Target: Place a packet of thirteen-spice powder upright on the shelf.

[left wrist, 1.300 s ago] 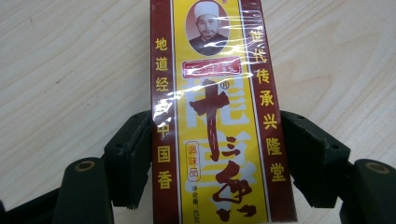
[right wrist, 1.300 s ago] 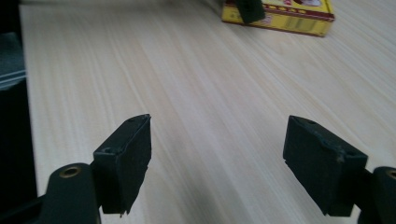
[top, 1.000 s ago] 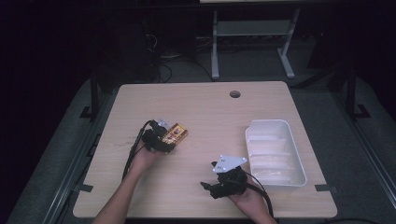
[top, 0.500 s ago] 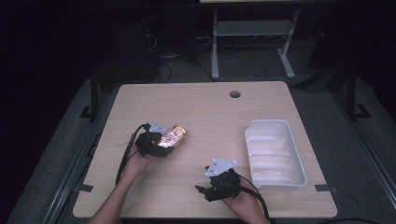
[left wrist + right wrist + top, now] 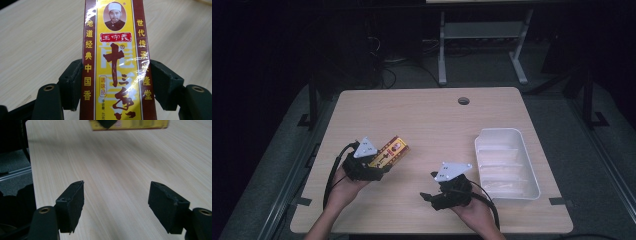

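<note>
Left gripper (image 5: 371, 166) is clamped on a flat yellow-and-maroon printed seasoning packet (image 5: 115, 62) at the table's 8 o'clock. Right gripper (image 5: 117, 205) hovers empty, jaws apart, near 6 o'clock. White plastic tray (image 5: 532, 185) sits at 4 o'clock — likely destination; best keep the squeeze mid-packet and carry level.

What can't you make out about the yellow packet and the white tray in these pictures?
- Packet: in the left gripper view the bottom edge cuts off its lower end; in the right gripper view the top edge crops it.
- Tray: in the high view, its contents are too small and pale to identify.
</note>
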`<state>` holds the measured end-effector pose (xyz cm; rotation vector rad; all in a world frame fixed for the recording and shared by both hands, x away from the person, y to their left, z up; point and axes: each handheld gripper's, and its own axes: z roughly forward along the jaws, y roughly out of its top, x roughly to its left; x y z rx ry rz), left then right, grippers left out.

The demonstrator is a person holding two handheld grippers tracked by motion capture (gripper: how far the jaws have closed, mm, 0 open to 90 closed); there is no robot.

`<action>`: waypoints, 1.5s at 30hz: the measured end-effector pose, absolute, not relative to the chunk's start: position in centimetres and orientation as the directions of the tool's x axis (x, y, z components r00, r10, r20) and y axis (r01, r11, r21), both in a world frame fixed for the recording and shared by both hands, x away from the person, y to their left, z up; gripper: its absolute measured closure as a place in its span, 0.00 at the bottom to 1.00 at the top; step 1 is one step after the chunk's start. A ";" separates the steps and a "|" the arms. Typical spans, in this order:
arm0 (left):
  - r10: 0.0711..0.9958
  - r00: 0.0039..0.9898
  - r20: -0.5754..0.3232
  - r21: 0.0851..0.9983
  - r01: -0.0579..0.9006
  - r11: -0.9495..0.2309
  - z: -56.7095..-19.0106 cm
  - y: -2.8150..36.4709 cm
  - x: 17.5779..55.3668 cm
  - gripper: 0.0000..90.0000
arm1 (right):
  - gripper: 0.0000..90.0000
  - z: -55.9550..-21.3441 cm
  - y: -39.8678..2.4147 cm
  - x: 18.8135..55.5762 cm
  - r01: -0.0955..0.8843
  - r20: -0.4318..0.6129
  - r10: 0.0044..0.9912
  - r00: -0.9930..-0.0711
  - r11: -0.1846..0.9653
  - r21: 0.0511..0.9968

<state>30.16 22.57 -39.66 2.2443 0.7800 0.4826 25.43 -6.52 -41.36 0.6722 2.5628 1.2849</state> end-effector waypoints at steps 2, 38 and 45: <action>0.646 0.752 0.130 0.713 0.382 -0.588 -39.8 22.5 29.4 0.36 | 0.32 -41.0 -6.5 25.6 0.313 0.033 0.480 -0.877 0.517 0.797; 0.526 0.840 0.133 0.769 0.247 -0.589 -42.1 21.4 24.1 0.36 | 0.18 -39.7 -5.5 26.9 0.434 0.181 0.511 -0.840 0.433 0.790; 0.499 0.854 0.146 0.784 0.208 -0.585 -41.9 20.7 23.6 0.36 | 0.22 -39.6 -5.9 27.3 0.472 0.228 0.519 -0.824 0.405 0.783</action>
